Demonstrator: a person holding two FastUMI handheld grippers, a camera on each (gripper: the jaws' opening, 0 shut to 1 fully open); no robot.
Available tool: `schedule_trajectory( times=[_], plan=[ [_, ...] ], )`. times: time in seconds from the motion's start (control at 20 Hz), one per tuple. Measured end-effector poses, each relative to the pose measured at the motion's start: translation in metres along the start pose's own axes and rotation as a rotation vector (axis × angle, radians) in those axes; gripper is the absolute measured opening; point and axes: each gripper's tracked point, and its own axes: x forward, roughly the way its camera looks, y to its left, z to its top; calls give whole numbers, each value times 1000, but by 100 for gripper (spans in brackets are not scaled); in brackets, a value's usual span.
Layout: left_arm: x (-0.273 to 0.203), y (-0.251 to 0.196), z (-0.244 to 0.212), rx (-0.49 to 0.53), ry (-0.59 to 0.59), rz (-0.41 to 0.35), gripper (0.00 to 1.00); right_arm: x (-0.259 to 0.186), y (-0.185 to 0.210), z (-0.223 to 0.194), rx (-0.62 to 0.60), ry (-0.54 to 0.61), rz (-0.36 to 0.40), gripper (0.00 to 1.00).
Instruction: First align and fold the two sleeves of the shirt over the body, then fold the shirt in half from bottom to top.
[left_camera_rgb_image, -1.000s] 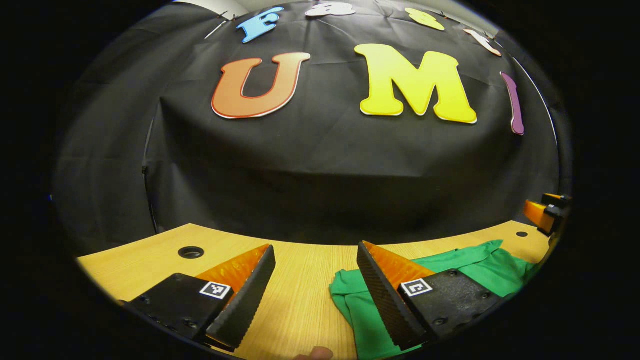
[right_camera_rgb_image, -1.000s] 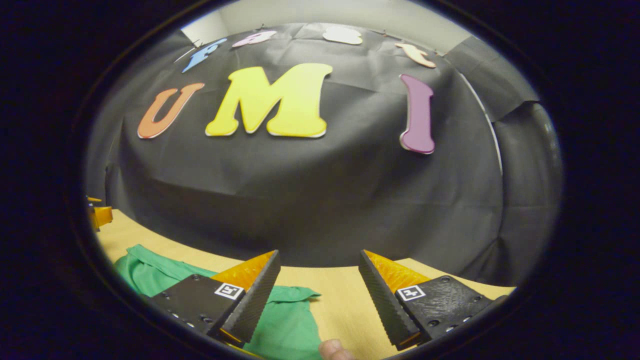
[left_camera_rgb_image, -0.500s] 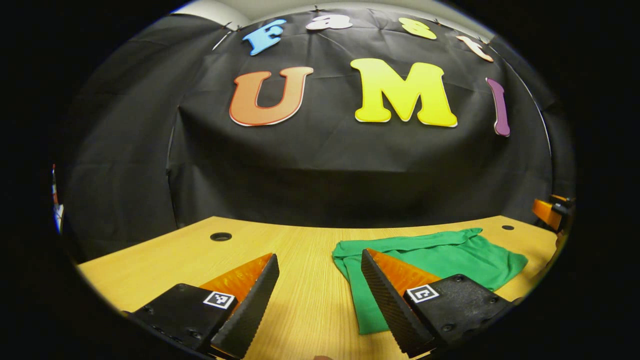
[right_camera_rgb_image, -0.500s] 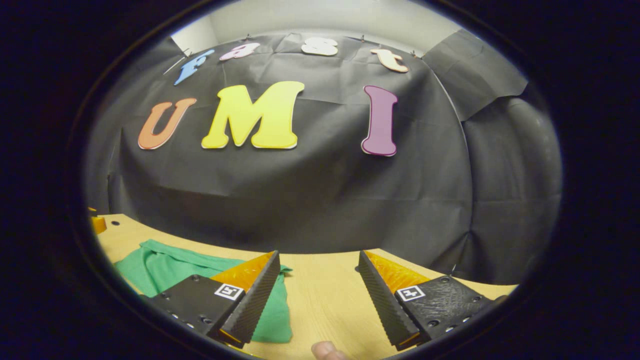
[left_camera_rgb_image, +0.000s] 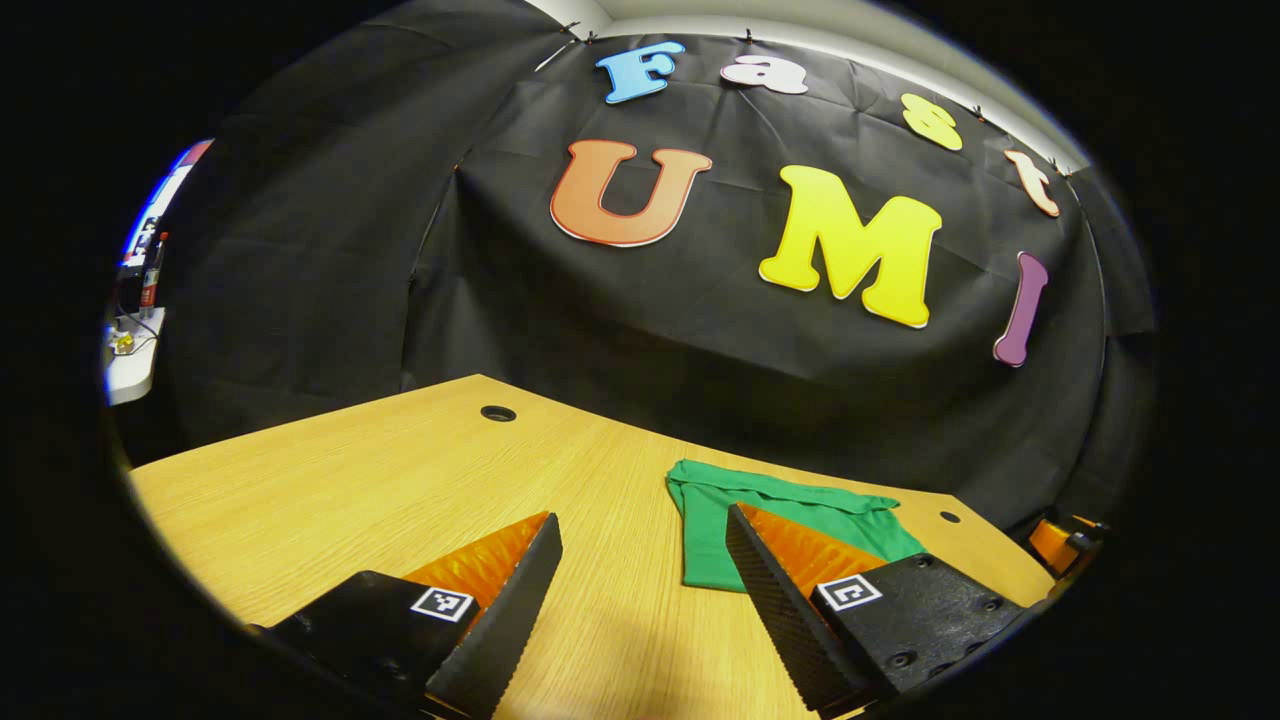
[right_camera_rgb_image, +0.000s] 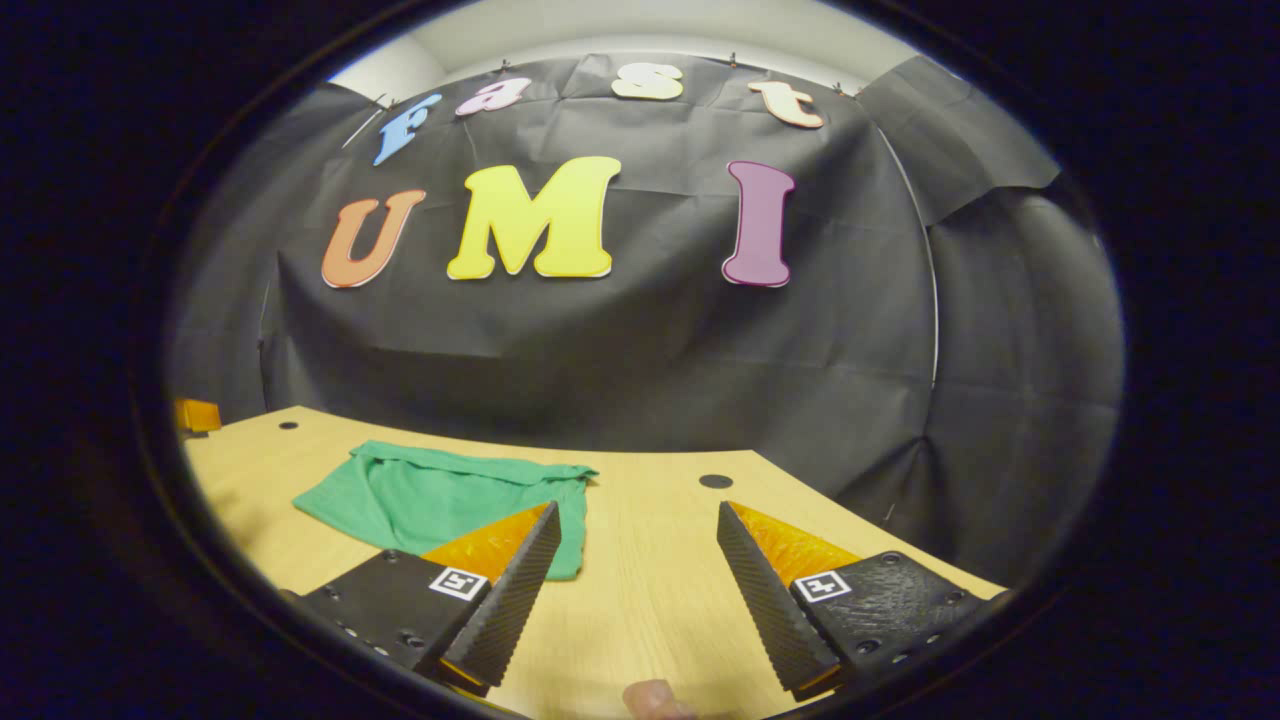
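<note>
The green shirt (left_camera_rgb_image: 765, 520) lies folded into a compact rectangle on the wooden table (left_camera_rgb_image: 380, 490), near the far edge. In the left gripper view my left gripper (left_camera_rgb_image: 645, 530) stands open above the table, short of the shirt's left edge, with its right finger overlapping the cloth in the picture. In the right gripper view the same green shirt (right_camera_rgb_image: 440, 500) lies to the left, and my right gripper (right_camera_rgb_image: 635, 520) is open over bare wood beside the shirt's right edge. Nothing sits between either pair of fingers.
The table (right_camera_rgb_image: 650, 590) has small round cable holes (left_camera_rgb_image: 497, 413) (right_camera_rgb_image: 714, 481) near its far edge. The black booth wall rises right behind the table. A bit of the other gripper (left_camera_rgb_image: 1060, 540) peeks in at the far right of the left gripper view, and a fingertip (right_camera_rgb_image: 655, 698) shows at the bottom edge.
Both grippers have drawn back and risen from the shirt, staying open. The shirt now lies farther off in both views. The left gripper has also turned leftward.
</note>
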Motion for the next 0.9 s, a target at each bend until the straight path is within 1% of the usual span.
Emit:
schedule_trajectory(
  times=[0.1,0.2,0.25,0.3,0.35,0.4,0.5,0.55,0.65,0.7,0.75,0.85,0.9],
  plan=[
    [-26,-4,16,82,-19,-4,100,-27,3,10,-25,-10,25,96],
    [-50,-11,27,176,-20,-3,100,-50,5,24,-16,-14,38,94],
    [-63,-17,32,194,-21,-15,100,-61,6,35,-7,-15,38,95],
    [-78,-25,36,201,-28,-38,96,-75,7,45,2,-25,37,95],
    [-91,-33,42,202,-37,-54,100,-88,8,58,19,-55,35,95],
    [-101,-39,48,209,-50,-59,100,-98,8,70,23,-82,28,95],
    [-121,-51,59,245,-85,-75,100,-121,7,81,-13,-107,-1,95],
    [-130,-58,64,267,-102,-86,100,-131,10,86,-37,-124,1,95],
    [-145,-66,71,302,-139,-85,100,-147,25,93,-72,-149,25,96],
    [-151,-70,72,312,-147,-85,100,-154,34,95,-82,-161,44,95],
    [-155,-80,68,330,-141,-100,100,-161,44,94,-86,-167,75,95],
    [-157,-91,59,326,-133,-119,100,-169,63,85,-86,-151,148,95],
    [-157,-97,60,304,-139,-133,100,-172,65,79,-89,-135,168,95]
  ],
)
